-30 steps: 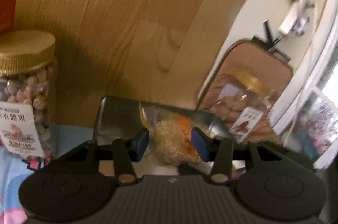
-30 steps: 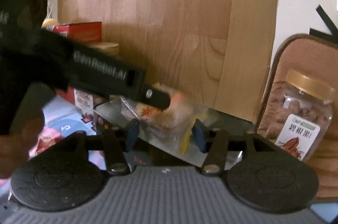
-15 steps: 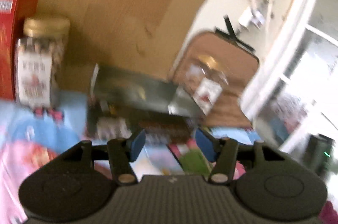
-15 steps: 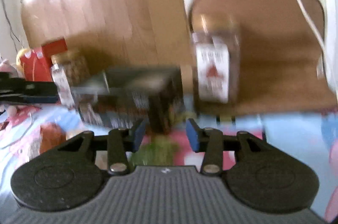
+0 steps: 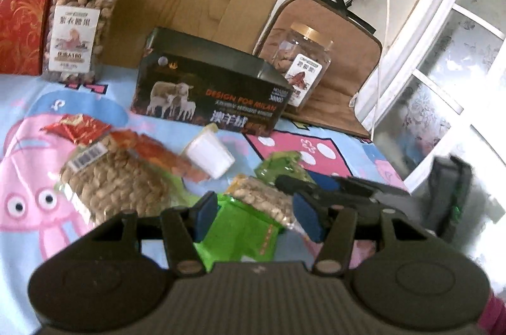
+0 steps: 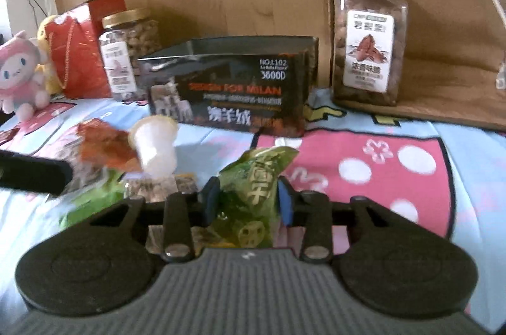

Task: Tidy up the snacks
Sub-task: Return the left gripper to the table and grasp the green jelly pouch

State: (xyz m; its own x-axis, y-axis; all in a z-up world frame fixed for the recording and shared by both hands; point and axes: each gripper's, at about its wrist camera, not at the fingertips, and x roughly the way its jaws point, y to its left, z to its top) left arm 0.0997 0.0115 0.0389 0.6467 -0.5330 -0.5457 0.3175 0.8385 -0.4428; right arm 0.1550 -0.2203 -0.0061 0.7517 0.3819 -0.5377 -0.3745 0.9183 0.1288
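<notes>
A dark open box (image 5: 208,88) stands on the cartoon-print cloth; it also shows in the right wrist view (image 6: 234,91). In front lie a peanut packet (image 5: 117,180), a white cup (image 5: 210,156) and green packets. My left gripper (image 5: 257,216) is open over a green packet (image 5: 243,233) and a small nut packet (image 5: 265,199). My right gripper (image 6: 248,205) stands around a green lotus-root packet (image 6: 256,176), its pads touching the packet's sides; the packet rests on the cloth. The right gripper also shows in the left wrist view (image 5: 316,186).
Two nut jars stand by the box, one left (image 5: 80,25), one right (image 5: 300,66) on a brown pad (image 6: 442,50). A red gift box (image 5: 22,6) and plush toys (image 6: 22,72) are at the left. A wooden board is behind.
Both grippers have pulled back from the box down to the packets in front. The snack bag the left gripper held over the box is no longer in its jaws. The right gripper now brackets a green packet.
</notes>
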